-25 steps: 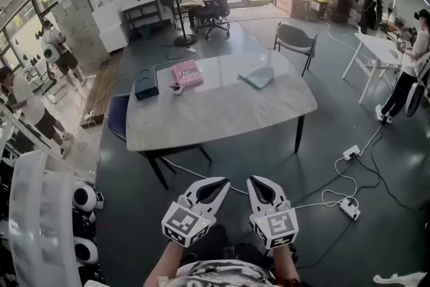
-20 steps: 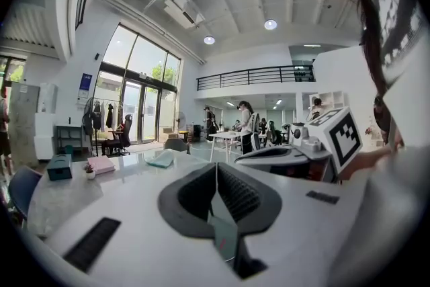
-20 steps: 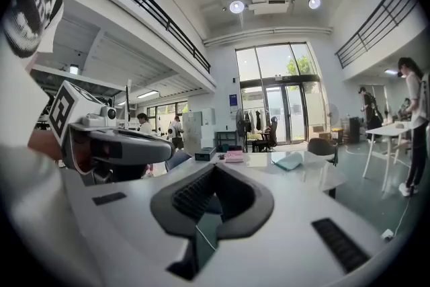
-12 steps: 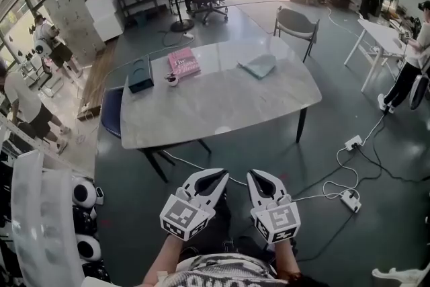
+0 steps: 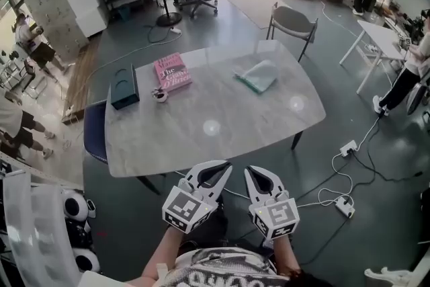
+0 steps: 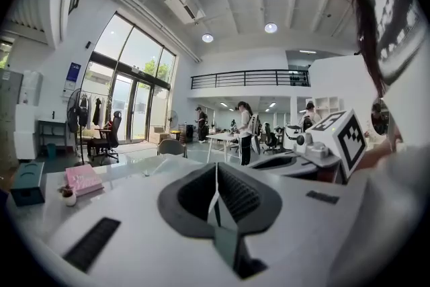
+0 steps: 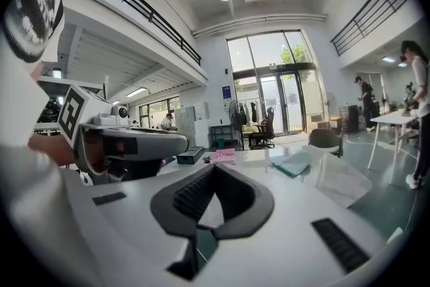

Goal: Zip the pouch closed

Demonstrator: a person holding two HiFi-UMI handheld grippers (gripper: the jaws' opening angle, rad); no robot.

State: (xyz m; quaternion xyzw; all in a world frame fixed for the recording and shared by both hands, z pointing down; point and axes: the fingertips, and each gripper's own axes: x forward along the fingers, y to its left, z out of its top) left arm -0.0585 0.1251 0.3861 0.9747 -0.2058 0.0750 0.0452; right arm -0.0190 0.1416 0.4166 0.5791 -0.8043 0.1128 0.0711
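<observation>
Now, teal box (image 5: 125, 86): far left on the surface (image 5: 255, 124); no part of the job.
Small object (image 5: 160, 95): between the box and the book, just beside the book's near corner; too small to name.
Pink book (image 5: 173, 71): lying flat, left of centre, well apart from the pouch.
Left gripper (image 5: 224, 167): clenched, nothing between the jaws; held low in front of the person on the near side of the surface, touching nothing.
Right gripper (image 5: 249, 171): just beside the left one, likewise clenched and empty.
Pouch (image 5: 259, 74): pale teal, lying flat on the far right part of the surface, beyond both grippers and well apart from them; zip line and slider too small to make out.
Chair (image 5: 292, 22): on the floor past the pouch, at the far side.
Step in hand: approach, as I judge it; zipping not yet begun.
Next move calls for: carrying both grippers across the surface to the pouch and opening the jaws; likely one pins the fabric near the zip's end while the other takes the slider. Which end holds the slider needs a closer look first.
</observation>
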